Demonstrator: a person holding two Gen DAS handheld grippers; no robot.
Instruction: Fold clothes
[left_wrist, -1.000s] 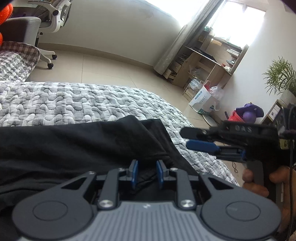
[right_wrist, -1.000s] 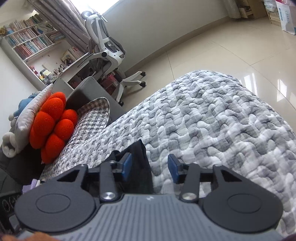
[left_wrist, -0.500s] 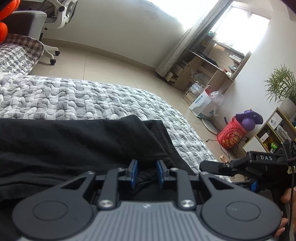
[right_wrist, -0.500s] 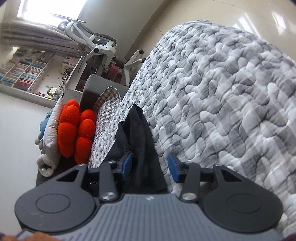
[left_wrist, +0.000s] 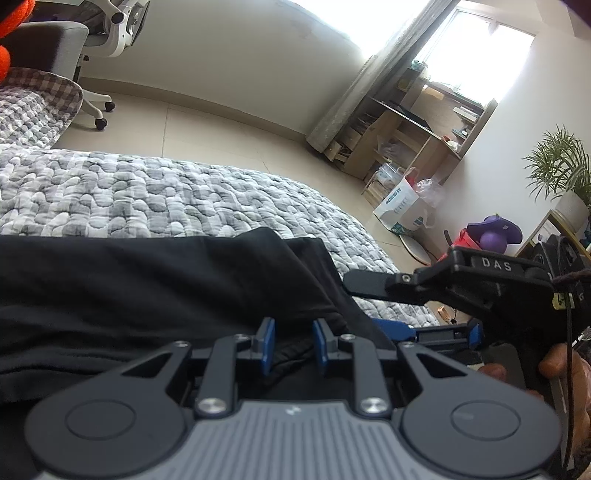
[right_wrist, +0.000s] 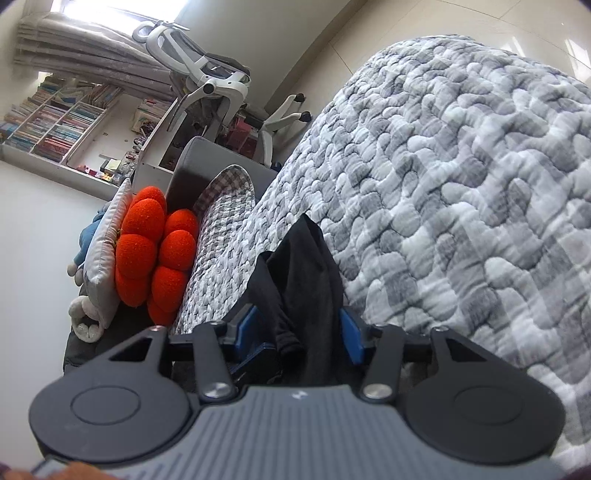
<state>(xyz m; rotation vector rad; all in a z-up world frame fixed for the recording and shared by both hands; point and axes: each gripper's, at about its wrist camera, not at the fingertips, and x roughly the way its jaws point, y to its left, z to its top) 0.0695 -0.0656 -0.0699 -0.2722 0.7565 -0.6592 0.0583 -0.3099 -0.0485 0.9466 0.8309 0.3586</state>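
Note:
A black garment (left_wrist: 155, 291) lies spread on a grey quilted bed cover (left_wrist: 155, 199). My left gripper (left_wrist: 293, 345) sits low over its near edge, its blue pads narrowly apart with bunched black cloth between them. My right gripper (right_wrist: 297, 332) is open, its blue pads on either side of a raised fold of the same garment (right_wrist: 306, 266). In the left wrist view the right gripper (left_wrist: 388, 306) reaches in from the right, one finger over the garment's corner and one under it.
A red flower cushion (right_wrist: 151, 254) and a checked pillow (right_wrist: 225, 206) lie at the bed's far end. A white office chair (right_wrist: 214, 81) stands beyond. Shelves (left_wrist: 413, 125), a white bag (left_wrist: 402, 210) and a plant (left_wrist: 561, 166) stand past the bed's edge.
The right gripper swung back in toward the garment's corner and now straddles a fold of black cloth. The left gripper stayed in place on the near edge.

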